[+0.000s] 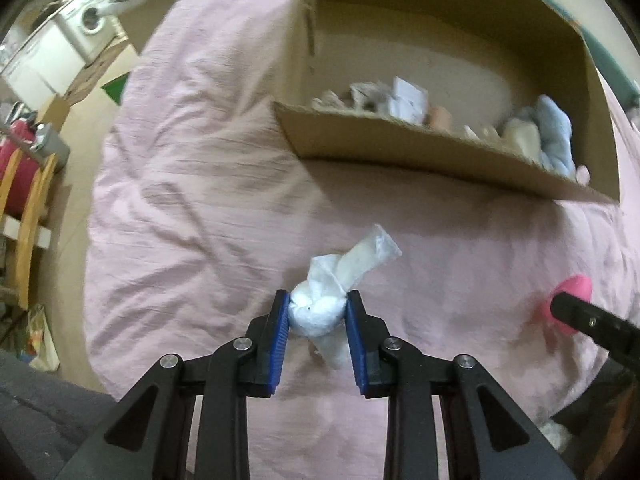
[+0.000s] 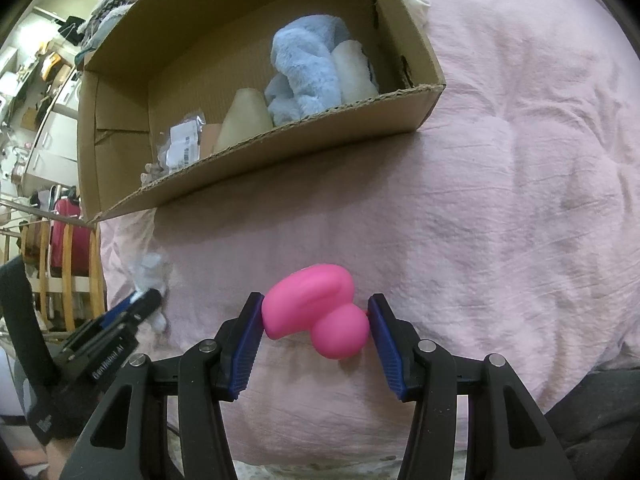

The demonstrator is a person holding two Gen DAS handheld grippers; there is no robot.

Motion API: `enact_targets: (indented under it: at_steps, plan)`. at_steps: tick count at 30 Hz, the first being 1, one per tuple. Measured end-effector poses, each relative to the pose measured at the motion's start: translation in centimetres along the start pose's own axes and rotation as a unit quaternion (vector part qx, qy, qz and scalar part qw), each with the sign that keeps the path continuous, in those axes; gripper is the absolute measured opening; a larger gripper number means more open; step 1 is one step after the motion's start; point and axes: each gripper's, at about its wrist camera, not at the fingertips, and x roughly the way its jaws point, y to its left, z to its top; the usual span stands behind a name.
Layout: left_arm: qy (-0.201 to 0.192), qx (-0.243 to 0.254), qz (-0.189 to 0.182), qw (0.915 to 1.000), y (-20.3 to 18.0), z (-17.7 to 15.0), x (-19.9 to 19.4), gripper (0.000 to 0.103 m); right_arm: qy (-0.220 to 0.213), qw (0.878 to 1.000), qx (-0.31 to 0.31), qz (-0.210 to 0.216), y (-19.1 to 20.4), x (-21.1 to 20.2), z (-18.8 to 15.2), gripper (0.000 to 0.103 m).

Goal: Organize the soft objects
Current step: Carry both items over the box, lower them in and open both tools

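My left gripper [image 1: 318,310] is shut on a white soft bundle in a clear plastic bag [image 1: 328,296], held above the pink bedspread [image 1: 192,184]. My right gripper [image 2: 316,318] is shut on a bright pink squishy toy [image 2: 316,312], just above the bedspread [image 2: 520,200]. The toy [image 1: 568,304] and the right gripper's finger also show at the right of the left wrist view. The left gripper with its bundle shows at the left of the right wrist view [image 2: 140,304]. An open cardboard box [image 1: 420,152] [image 2: 280,152] lies ahead of both grippers.
The box holds a fluffy blue plush [image 2: 308,72], cream soft items [image 2: 244,120] and bagged white items [image 2: 180,144]. Left of the bed are a wooden rack with a red bag [image 1: 16,176] and a washing machine [image 1: 90,20]. Dark fabric lies at the near edge [image 2: 592,412].
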Motion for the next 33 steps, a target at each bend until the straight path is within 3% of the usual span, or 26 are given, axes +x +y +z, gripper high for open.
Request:
enact_targets:
  at_steps: [4,8,14,21,30,33]
  plan:
    - [-0.023,-0.011,0.008,0.9996,1.0,0.1,-1.2,0.025,-0.003,1.000,-0.002,0.003,0.1,-0.1,-0.1,0.056]
    - [-0.061,-0.011,0.022,0.9978,-0.6,0.5,-2.2,0.025,-0.026,0.999,-0.011,0.017,0.4,-1.2,-0.1,0.056]
    - [-0.126,-0.017,0.022,0.9917,-0.9,1.0,-5.4,0.025,-0.089,0.994,-0.037,0.049,1.7,-3.9,0.0,0.056]
    - [-0.172,-0.024,-0.014,0.9848,-0.1,1.4,-9.7,0.025,-0.165,0.980,-0.075,0.079,2.8,-8.6,-0.5,0.056]
    - [-0.209,-0.019,-0.025,0.9774,0.3,6.1,-12.4,0.025,-0.202,0.964,-0.058,0.161,2.9,-12.2,2.8,0.056]
    - [-0.213,-0.016,-0.034,0.9763,0.3,7.6,-11.9,0.025,-0.212,0.963,-0.057,0.156,3.2,-12.3,4.3,0.056]
